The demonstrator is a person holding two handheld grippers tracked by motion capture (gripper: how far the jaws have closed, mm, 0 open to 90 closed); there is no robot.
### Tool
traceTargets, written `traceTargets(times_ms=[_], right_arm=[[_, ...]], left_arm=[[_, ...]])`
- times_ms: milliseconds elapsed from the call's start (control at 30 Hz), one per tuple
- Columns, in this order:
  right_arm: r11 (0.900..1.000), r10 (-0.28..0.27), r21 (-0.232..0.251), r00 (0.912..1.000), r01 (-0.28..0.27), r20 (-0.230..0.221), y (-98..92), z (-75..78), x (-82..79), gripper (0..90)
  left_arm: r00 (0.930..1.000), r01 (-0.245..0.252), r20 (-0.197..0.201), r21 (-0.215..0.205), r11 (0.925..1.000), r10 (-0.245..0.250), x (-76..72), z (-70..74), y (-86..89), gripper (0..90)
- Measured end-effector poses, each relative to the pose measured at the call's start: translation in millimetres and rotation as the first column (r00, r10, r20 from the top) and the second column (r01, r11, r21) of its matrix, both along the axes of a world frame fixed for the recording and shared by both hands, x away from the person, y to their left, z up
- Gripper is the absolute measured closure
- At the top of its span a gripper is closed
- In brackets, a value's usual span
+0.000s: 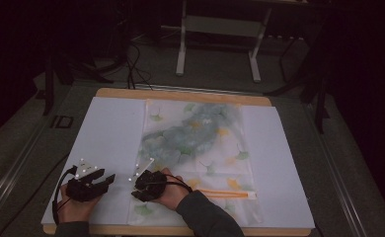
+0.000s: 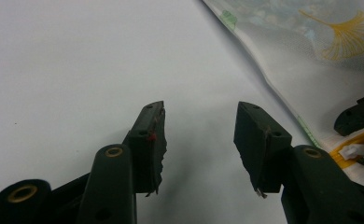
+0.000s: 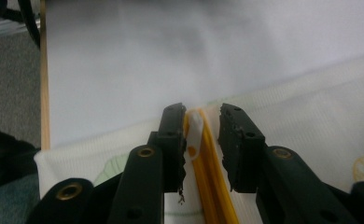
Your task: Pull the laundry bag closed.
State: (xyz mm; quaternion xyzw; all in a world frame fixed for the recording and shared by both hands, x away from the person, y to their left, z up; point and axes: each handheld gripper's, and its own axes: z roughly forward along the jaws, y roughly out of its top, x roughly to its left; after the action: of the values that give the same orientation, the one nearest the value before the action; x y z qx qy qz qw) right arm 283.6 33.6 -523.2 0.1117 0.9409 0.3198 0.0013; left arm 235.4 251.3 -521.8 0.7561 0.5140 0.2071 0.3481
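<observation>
Fingers of the right gripper narrowly straddle the white zipper pull; left gripper fingers spread wide.

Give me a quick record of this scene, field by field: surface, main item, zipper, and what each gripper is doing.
surface: white sheet on a wooden table
main item: flat pouch with a ginkgo-leaf print, lying on the sheet
zipper: orange zipper across the pouch's near end, white pull
left gripper: open, over bare sheet beside the pouch, holding nothing
right gripper: jaws astride the pull, a gap showing on one side, not closed on it
</observation>
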Motion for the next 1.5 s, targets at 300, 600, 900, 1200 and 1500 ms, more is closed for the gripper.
traceTargets(times_ms=[300,600,900,1200,1500], right_arm=[[0.996,0.058,-0.061,0.9983,-0.057,0.004,-3.8,-0.9,1.7,76.8],[0.990,0.096,-0.103,0.9953,-0.097,-0.014,0.8,2.1,5.5,82.9],[0.985,0.112,-0.133,0.9937,-0.111,0.002,1.0,4.8,4.1,83.7],[0.985,0.122,-0.124,0.9924,-0.120,0.013,-2.6,6.0,3.5,83.8],[0.986,0.125,-0.119,0.9917,-0.121,0.030,-4.1,7.9,2.4,83.9]], left_arm=[[1.0000,0.002,0.000,-0.001,1.0000,-0.002,-0.1,0.2,0.0,53.2],[0.9999,0.012,-0.006,-0.003,0.9999,-0.012,-0.1,0.3,-1.6,53.2],[0.9984,0.053,-0.019,-0.007,0.9985,-0.054,-3.0,2.7,-7.5,53.3],[0.9913,0.112,-0.065,-0.043,0.9928,-0.115,-8.6,4.4,-17.1,53.1],[0.9753,0.173,-0.123,-0.093,0.9806,-0.183,-14.2,3.4,-31.9,52.2]])
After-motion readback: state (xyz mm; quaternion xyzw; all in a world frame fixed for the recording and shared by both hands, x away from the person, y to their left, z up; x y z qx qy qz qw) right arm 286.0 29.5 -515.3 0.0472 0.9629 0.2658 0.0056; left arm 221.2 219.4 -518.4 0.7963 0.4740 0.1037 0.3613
